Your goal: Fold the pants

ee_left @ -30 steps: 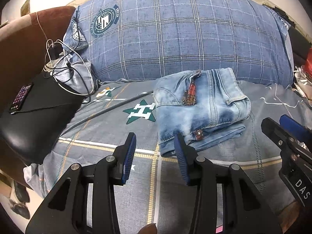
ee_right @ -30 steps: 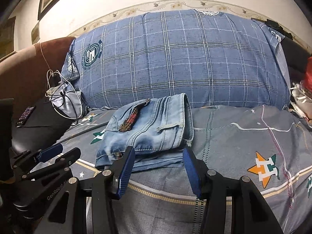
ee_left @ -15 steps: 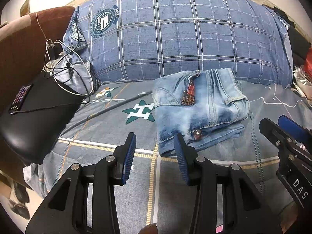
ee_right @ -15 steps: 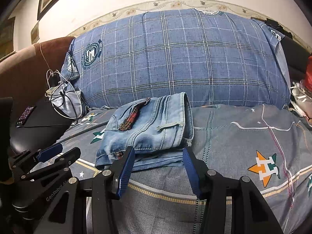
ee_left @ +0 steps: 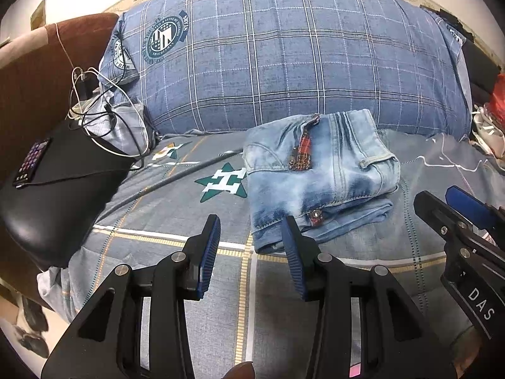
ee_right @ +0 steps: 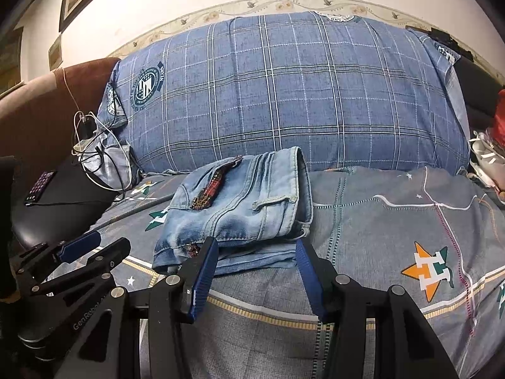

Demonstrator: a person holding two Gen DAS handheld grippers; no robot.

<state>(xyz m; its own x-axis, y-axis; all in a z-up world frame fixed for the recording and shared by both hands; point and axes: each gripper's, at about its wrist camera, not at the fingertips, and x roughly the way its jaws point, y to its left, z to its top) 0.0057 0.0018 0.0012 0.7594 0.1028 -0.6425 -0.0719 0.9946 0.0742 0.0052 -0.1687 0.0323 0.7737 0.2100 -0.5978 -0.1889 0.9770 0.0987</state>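
Light blue jeans lie folded into a compact bundle on the grey bedsheet, in front of a big blue plaid pillow. They also show in the right wrist view. My left gripper is open and empty, just short of the bundle's near left corner. My right gripper is open and empty, at the bundle's near edge. Each gripper shows in the other's view, the right one to the right of the jeans, the left one to their left.
The plaid pillow stands behind the jeans. A black cushion with a phone and tangled cables is at the left, by a brown headboard. Clothes and a red item lie far right.
Both grippers have drifted very slightly; the jeans have not moved and both stay open.
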